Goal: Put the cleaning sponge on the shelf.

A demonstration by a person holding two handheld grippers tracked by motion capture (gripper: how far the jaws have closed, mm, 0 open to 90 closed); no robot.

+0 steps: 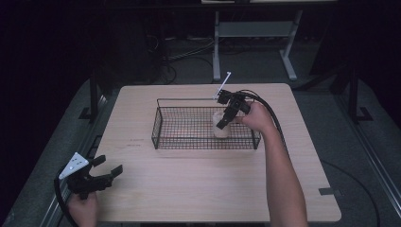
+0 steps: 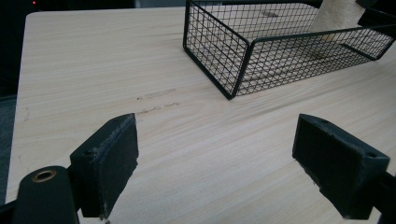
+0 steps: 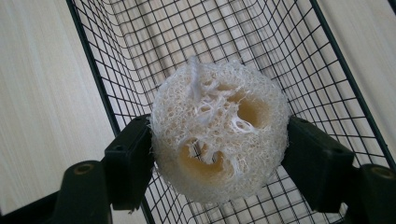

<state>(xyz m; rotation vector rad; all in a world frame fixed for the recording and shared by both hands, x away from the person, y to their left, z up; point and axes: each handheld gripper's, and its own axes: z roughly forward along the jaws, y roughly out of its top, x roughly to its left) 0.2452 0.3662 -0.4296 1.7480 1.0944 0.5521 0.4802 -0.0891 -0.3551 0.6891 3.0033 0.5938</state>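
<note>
Pale wooden table (image 1: 198, 189) carries my black wire basket (image 1: 163, 127); my right gripper (image 3: 217, 158) pinches a cream fibrous loofah (image 3: 218, 135) inside it, my left gripper (image 2: 217, 163) spread wide over bare wood. No writing legible.

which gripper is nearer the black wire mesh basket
Right. The right gripper reaches into the black wire mesh basket, clamping a pale loofah sponge; the left gripper sits open near the table's corner.

A pale wood-grain tabletop (image 1: 189, 189) carries a black wire basket (image 1: 163, 127), sitting toward the far middle. Faint scuff marks (image 2: 156, 101) streak the wood just near the basket's left end.
</note>
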